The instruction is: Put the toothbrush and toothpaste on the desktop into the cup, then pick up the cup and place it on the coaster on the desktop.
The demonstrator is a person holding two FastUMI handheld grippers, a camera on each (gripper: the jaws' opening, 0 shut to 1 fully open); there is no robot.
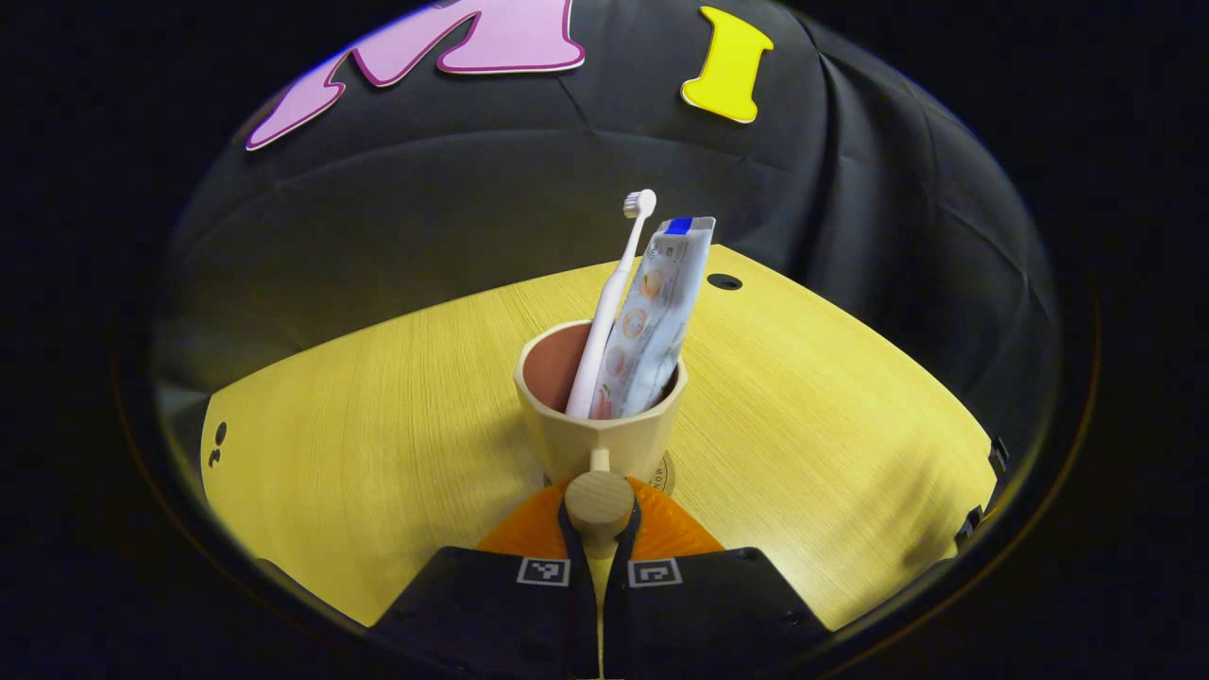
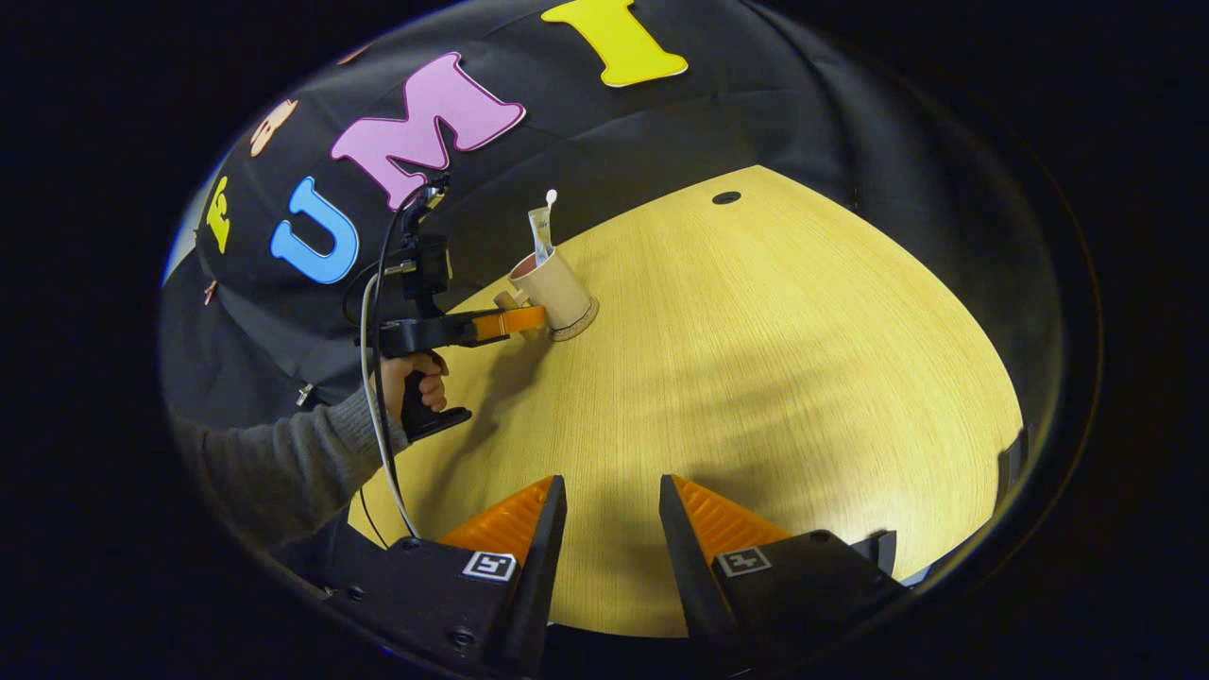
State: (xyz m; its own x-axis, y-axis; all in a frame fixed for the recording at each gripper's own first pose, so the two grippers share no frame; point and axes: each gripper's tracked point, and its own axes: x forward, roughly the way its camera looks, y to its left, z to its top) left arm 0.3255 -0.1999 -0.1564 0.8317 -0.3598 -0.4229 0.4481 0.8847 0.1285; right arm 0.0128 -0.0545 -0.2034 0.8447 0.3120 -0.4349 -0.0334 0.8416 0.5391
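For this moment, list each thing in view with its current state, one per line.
Cup: upright, sitting on the coaster.
Coaster: flat on the desktop under the cup.
Toothbrush: standing in the cup, bristles up.
Toothpaste: standing in the cup, leaning beside the toothbrush.
Left tongs: shut on the cup's knob handle.
Right tongs: open, holding nothing, above the desktop.

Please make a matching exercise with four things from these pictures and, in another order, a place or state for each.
Things:
1. toothbrush
2. cup
3. left gripper
4. right gripper

Places or states:
a. open, holding nothing
b. standing on the coaster
c. shut on the cup's knob handle
d. leaning inside the cup beside the toothpaste

Pairs: 1-d, 2-b, 3-c, 4-a
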